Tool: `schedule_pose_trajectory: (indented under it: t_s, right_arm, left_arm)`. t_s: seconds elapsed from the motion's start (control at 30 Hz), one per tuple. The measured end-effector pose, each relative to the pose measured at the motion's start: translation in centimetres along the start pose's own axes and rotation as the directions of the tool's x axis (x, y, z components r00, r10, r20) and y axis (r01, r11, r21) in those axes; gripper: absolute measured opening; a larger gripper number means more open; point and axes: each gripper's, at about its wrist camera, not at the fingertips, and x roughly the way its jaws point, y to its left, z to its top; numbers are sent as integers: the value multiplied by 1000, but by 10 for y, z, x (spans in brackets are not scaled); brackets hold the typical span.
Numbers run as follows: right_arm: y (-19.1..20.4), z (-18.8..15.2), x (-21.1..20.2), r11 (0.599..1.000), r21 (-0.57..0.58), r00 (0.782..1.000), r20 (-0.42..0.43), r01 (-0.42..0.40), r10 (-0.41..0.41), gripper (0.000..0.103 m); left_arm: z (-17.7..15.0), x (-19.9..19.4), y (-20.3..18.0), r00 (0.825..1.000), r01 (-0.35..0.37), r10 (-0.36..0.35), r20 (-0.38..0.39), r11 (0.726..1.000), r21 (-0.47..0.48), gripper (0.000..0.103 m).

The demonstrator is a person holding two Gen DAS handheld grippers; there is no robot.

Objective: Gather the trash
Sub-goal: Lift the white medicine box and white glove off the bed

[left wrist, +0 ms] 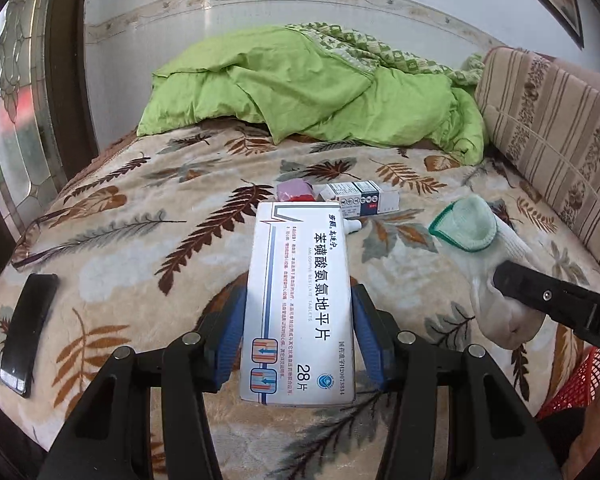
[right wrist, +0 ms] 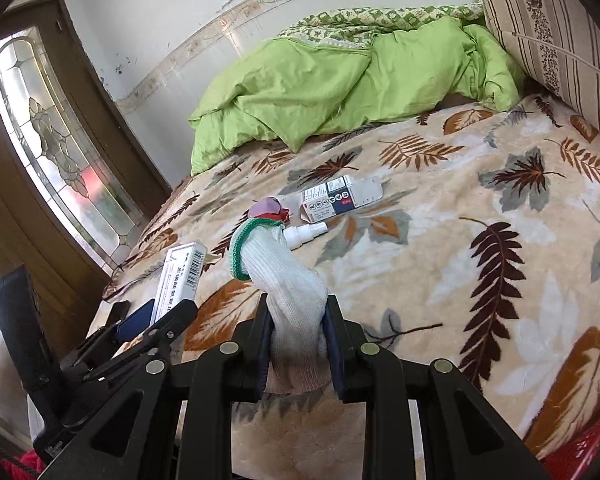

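Note:
A white medicine box (left wrist: 296, 248) with blue print is clamped between the blue pads of my left gripper (left wrist: 298, 296), held above the leaf-patterned blanket (left wrist: 140, 240). My right gripper (right wrist: 298, 304) is shut on a white knit glove (right wrist: 276, 264) with a green cuff, which sticks up out of the jaws. Each gripper appears in the other view: the right gripper (left wrist: 504, 276) with the glove (left wrist: 472, 232), and the left gripper (right wrist: 160, 316) with the box (right wrist: 180, 276). Further back on the blanket lie a small white-and-blue box (right wrist: 332, 198), a white spray bottle (right wrist: 306, 234) and a purple-red wrapper (right wrist: 266, 208).
A black phone (left wrist: 28, 328) lies near the bed's left edge. A crumpled green duvet (left wrist: 312, 88) fills the back of the bed and a striped cushion (left wrist: 552, 128) lines the right side. A red mesh basket (left wrist: 576, 380) shows at the lower right. A glazed wooden door (right wrist: 60, 152) stands at left.

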Motion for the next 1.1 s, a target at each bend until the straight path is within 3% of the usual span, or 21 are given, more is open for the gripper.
schedule_pose_trajectory:
  t_s: [0.37,1.1]
  right_arm:
    - [-1,1,9,1000,13,1000,-8,-2,2,26]
    - [-5,2,9,1000,29,1000,-4,6,-6,26]
  left_arm:
    - [-2,9,-2,999,-43,44,-8,999,24,51]
    - [-3,9,-10,999,-47,46,6,997,60,51]
